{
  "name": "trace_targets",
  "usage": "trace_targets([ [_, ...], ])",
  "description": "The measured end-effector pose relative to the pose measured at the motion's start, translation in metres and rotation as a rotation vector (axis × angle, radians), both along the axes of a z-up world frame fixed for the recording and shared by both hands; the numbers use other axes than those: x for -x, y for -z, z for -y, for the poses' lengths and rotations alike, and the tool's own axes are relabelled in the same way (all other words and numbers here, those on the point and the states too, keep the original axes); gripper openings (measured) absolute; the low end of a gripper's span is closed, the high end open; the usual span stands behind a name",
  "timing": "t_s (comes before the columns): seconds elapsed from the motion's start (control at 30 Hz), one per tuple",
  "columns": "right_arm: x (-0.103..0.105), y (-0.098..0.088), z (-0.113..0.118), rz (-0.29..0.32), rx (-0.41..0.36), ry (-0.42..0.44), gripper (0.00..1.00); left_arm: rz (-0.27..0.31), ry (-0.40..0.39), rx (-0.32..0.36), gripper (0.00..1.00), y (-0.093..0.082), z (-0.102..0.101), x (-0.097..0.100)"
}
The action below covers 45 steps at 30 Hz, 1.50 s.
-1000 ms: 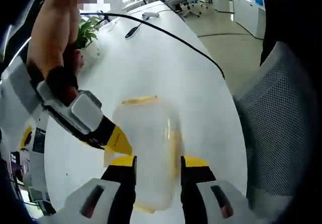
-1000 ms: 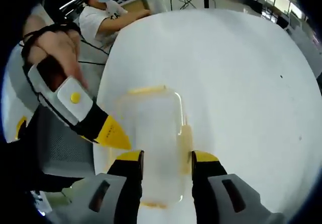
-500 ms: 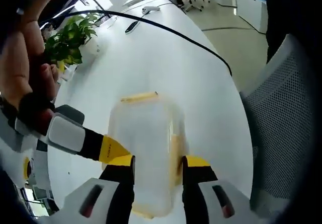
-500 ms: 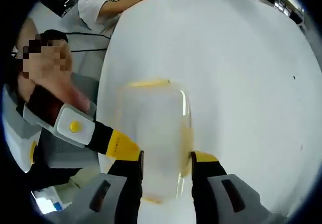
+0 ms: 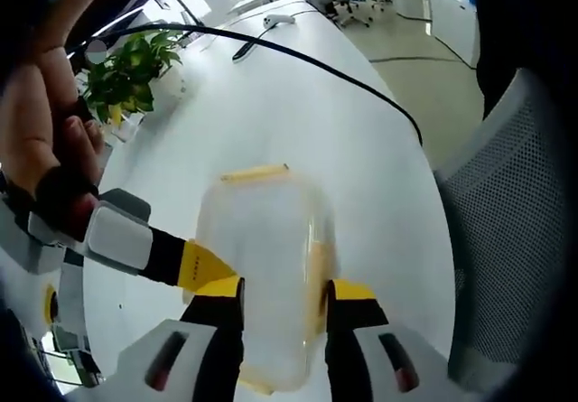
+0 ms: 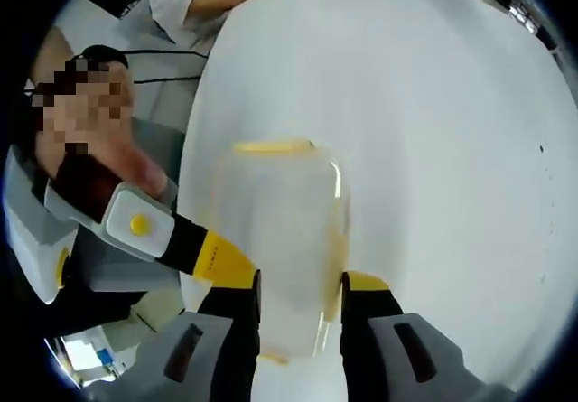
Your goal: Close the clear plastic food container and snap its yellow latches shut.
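- Straddling the clear container [image 5: 266, 266] on the white desk [image 5: 298, 104], the left tool [image 5: 284, 292] grips its sides; a plant [image 5: 122, 72] stands beyond.
- The right tool [image 6: 300, 285] likewise clamps it, latch [image 6: 268, 146] opposite; lid seams blur.

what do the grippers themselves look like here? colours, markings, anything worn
Both the left gripper and right gripper have black jaws with yellow tips on light grey bodies with dark oval slots. Seen from the other side, each has a grey housing; one carries a round yellow button. The hand wears a black strap.
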State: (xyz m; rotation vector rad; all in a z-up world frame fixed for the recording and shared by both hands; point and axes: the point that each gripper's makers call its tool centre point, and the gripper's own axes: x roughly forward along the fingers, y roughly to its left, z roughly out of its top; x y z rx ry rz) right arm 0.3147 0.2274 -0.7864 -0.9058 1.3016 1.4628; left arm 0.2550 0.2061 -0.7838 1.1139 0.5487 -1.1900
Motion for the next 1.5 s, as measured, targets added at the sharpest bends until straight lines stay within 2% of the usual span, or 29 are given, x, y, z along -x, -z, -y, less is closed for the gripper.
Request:
trace_targets([
  [0.03, 0.002, 0.000, 0.000, 0.001, 0.003, -0.003, 0.31, 0.040, -0.033, 0.002, 0.27, -0.002, -0.003, -0.007],
  [0.07, 0.001, 0.000, 0.001, 0.009, 0.011, 0.000, 0.31, -0.013, -0.060, 0.039, 0.27, 0.002, -0.001, -0.001],
  [0.1, 0.001, 0.000, 0.001, 0.009, 0.012, 0.002, 0.31, 0.007, -0.033, 0.023, 0.26, 0.000, -0.001, -0.005],
  [0.3, 0.002, 0.001, 0.005, 0.009, 0.016, 0.004, 0.31, -0.002, -0.023, 0.023, 0.27, -0.001, 0.000, -0.003],
  [1.1, 0.004, 0.003, 0.010, 0.021, 0.057, -0.003, 0.33, -0.004, -0.033, 0.026, 0.28, -0.001, 0.000, -0.001],
  [1.27, 0.004, 0.001, 0.009, 0.044, 0.045, -0.011, 0.33, 0.002, -0.028, 0.017, 0.28, -0.001, 0.000, -0.001],
  [1.4, 0.004, -0.002, 0.008, 0.089, 0.026, -0.019, 0.33, -0.015, -0.032, 0.009, 0.28, -0.003, 0.001, -0.002],
  [1.5, 0.003, -0.003, 0.008, 0.101, 0.004, -0.014, 0.33, -0.033, -0.019, -0.006, 0.29, -0.004, 0.001, -0.002],
])
